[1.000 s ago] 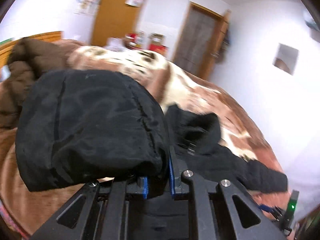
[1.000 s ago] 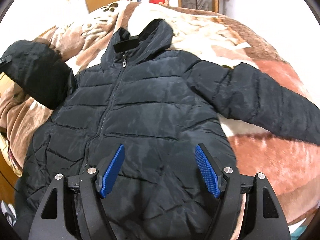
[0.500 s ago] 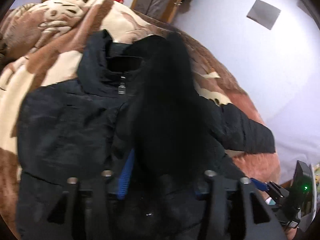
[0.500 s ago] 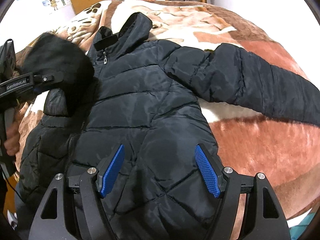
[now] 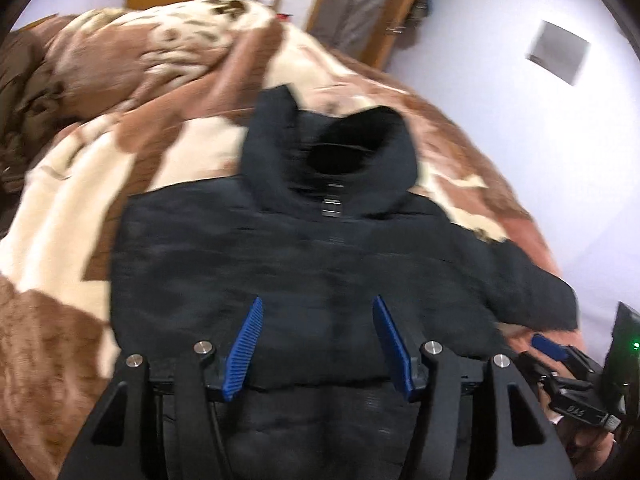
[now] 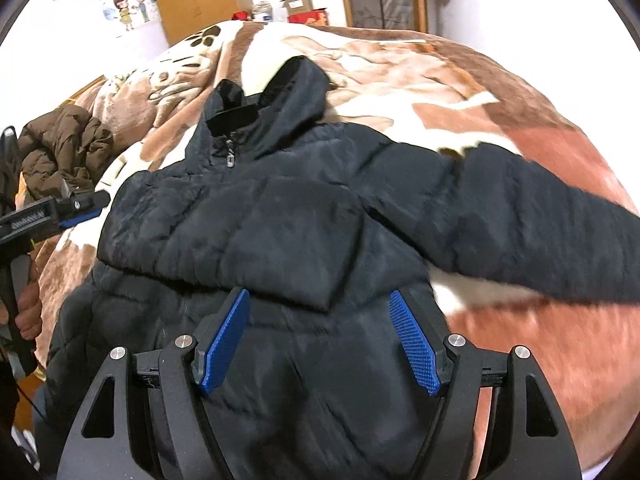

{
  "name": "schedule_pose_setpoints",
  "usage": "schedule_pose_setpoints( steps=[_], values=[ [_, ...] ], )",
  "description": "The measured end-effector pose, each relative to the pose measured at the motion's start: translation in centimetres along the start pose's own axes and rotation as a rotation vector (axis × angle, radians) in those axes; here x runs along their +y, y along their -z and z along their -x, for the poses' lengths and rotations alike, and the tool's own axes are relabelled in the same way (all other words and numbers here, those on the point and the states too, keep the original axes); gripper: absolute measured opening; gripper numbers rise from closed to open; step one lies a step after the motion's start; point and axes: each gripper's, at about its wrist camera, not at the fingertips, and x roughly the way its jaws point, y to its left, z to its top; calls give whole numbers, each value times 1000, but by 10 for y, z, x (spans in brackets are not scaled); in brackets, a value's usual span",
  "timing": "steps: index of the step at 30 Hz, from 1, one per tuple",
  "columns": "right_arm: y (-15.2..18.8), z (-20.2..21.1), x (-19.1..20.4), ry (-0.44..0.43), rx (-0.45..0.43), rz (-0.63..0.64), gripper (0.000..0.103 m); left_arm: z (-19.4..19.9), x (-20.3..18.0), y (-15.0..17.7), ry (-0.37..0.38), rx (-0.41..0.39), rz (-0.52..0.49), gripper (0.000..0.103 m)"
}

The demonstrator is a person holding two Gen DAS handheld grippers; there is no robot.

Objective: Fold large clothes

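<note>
Black quilted puffer jacket (image 6: pixel 280 240) was lying front-up, zipped to the collar, on the brown-and-cream plush blanket (image 6: pixel 460 92) covering the bed. Big change from a second earlier: back then the left gripper (image 5: pixel 318 344) was pinching the cuff of one sleeve and carrying it in the air, and now that sleeve (image 6: pixel 224 248) lay folded across the chest, cuff ending near the middle of the body. The left gripper's blue pads had let go; its jaws were spread with nothing between them, hovering over the jacket's lower front.

The right gripper (image 6: pixel 320 344) had its jaws spread wide too, empty, hanging over the hem area. It hadn't grabbed anything in either moment.

So I'd call the first sleeve fold done. The other sleeve (image 6: pixel 540 232) was stretched straight out over the blanket, well away from the body, so that one looked like the next job, probably for the right gripper since it's on that side. After that there'd still be the body to fold. A brown puffy coat (image 6: pixel 60 148) sat crumpled at the blanket's edge, untouched.
</note>
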Motion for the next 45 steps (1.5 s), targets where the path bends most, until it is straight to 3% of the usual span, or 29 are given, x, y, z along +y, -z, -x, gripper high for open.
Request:
schedule_pose_setpoints(
  steps=[1,5,9,14,17,20,23,28,33,36,41,43,45],
  values=[
    [-3,-8,2,-5,11,2,72,-3,10,-3,-23,3,13,59],
    [-23,-59,15,2,75,51,53,-27,42,-16,-97,5,28,59],
    [-43,-107,9,53,118,64,52,-62,73,-30,-140,35,64,59],
    [-65,-131,4,88,111,91,52,-94,87,-28,-148,66,78,59],
    [-67,-122,2,79,113,71,52,-87,83,-27,-145,68,62,59],
    [-70,-96,1,51,34,54,52,-66,83,-35,-95,7,53,59],
    [-82,-90,-3,63,-17,43,52,-64,84,-49,-147,-43,9,59],
    [-84,-149,-22,56,109,-8,52,-118,100,-44,-207,52,18,59],
    [-80,-162,-22,69,113,14,54,-131,91,-43,-255,55,-22,59],
    [-86,-146,-24,62,126,-11,54,-119,87,-49,-256,68,-24,58],
    [-72,-90,-18,26,30,-9,54,-58,74,-37,-170,-19,-23,56],
    [-58,-92,-16,17,57,2,54,-51,74,-22,-151,-10,-15,56],
    [-50,-113,-17,27,115,4,54,-64,78,-8,-161,49,-5,56]
  ],
)
